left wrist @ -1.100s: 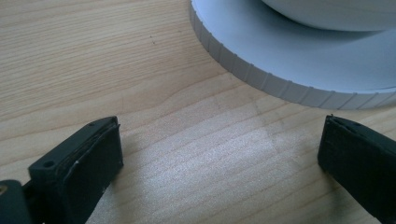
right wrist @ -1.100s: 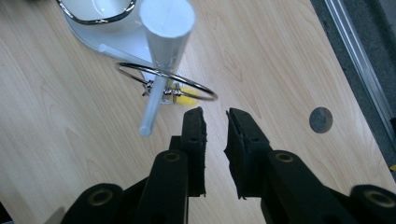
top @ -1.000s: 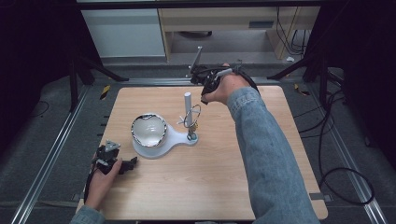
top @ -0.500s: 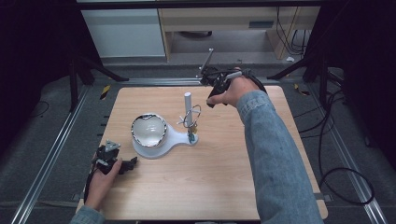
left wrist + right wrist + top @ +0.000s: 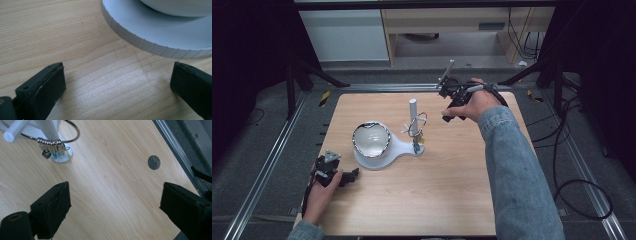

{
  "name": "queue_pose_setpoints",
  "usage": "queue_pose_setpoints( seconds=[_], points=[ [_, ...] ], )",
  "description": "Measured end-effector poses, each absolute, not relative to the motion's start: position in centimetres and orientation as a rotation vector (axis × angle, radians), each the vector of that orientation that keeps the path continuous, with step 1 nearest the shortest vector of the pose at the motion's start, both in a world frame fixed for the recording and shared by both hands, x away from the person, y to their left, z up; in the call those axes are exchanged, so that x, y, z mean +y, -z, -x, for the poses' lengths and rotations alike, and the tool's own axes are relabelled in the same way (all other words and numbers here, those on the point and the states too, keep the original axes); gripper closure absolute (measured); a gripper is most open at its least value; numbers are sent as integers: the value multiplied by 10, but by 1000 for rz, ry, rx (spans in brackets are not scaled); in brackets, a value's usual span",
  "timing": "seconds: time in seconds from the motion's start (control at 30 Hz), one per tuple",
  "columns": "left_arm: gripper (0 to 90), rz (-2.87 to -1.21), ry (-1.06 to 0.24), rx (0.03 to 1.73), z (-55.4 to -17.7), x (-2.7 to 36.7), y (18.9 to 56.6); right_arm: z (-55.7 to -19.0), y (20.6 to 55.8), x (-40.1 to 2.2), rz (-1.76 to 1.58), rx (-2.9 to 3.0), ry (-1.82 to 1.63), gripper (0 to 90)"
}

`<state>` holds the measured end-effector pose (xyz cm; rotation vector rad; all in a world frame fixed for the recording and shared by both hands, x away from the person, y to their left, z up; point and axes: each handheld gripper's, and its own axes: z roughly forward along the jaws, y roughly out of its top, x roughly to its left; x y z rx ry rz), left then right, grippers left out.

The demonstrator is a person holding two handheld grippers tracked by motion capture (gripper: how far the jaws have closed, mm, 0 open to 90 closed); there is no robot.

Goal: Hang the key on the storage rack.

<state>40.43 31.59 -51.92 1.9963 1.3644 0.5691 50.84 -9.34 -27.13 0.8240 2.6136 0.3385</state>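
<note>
A thin silver wire ring strung with a short row of small metal keys or charms [image 5: 51, 145] hangs on the upright white post [image 5: 413, 111] of a white stand, whose flat base [image 5: 388, 149] lies near the middle of the pale wooden tabletop [image 5: 452, 190]. At the other end of that base, on the side away from the post, sits a round white bowl with a shiny silver rim [image 5: 371, 139].

The right tongs [image 5: 451, 98] hover beyond the post, toward the far right corner of the tabletop, clear of the ring. Their jaws have just been opening and now stand wide apart with nothing but bare wood between them in the right gripper view. The left tongs [image 5: 343, 176] rest near the bowl end of the base, on the person's side of it, jaws also spread and holding nothing; the ribbed edge of the base lies just ahead of them.

By my reading the ring has been let go on the post and the right hand is drawing off. If more is wanted, the next move calls for either clearing the hand away or coming back squarely onto that thin wire, which offers little to pinch.
</note>
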Motion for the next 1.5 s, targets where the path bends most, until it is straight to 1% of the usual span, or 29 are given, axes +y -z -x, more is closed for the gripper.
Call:
queue_pose_setpoints(
  seconds=[0.03,0.33,0.6,0.87,1.5],
  points=[
    [0,-1996,-569,1364,-404,316,519,-508,273,-96,-830,2610,-341,79],
    [0,-1996,-569,1364,-404,316,519,-502,289,-116,-847,2594,-355,71],
    [0,-1993,-570,1365,-404,316,519,-497,308,-139,-907,2559,-373,125],
    [0,-1991,-569,1366,-404,316,519,-491,329,-165,-966,2517,-380,156],
    [0,-1992,-568,1365,-404,316,519,-468,383,-212,-1089,2453,-453,156]
  ],
)
